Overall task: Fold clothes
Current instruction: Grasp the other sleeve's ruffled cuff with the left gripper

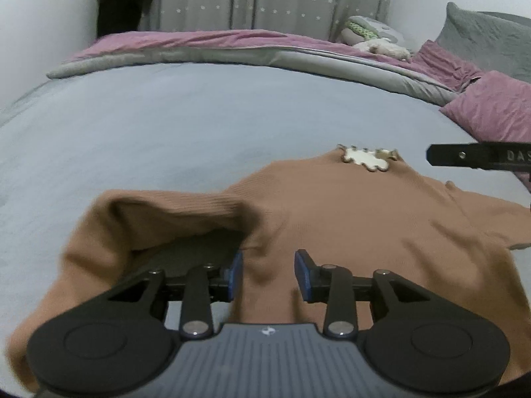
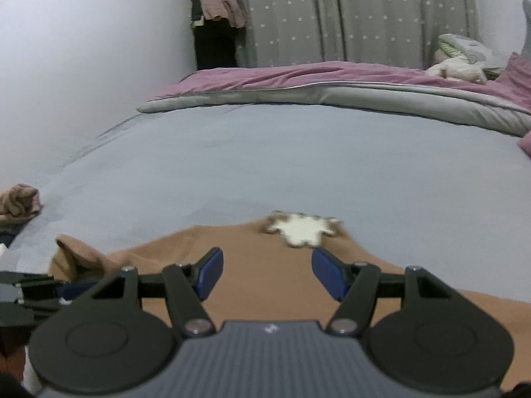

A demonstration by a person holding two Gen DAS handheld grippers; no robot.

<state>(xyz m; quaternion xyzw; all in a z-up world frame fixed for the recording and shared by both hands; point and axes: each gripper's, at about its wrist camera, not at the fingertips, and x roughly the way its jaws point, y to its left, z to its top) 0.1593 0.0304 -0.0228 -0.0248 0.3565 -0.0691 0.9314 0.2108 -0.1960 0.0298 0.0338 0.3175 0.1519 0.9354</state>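
Note:
A tan knit sweater [image 1: 348,212] with a white flower-shaped collar [image 1: 366,157] lies on the blue-grey bed sheet [image 1: 166,126]. My left gripper [image 1: 268,273] is open just above the sweater's near part; a sleeve [image 1: 159,212] lies folded over and drapes across its left finger. In the right wrist view the sweater [image 2: 265,265] fills the foreground, its collar [image 2: 302,229] just ahead. My right gripper [image 2: 267,273] is open and empty above the sweater's chest. The right gripper's finger [image 1: 478,156] shows at the left view's right edge.
A pink and grey duvet [image 1: 232,49] is bunched along the far side of the bed, with pink pillows [image 1: 491,106] and soft toys [image 1: 375,39] at the right. A crumpled tan garment [image 2: 18,202] lies at the left. Curtains [image 2: 365,16] hang behind.

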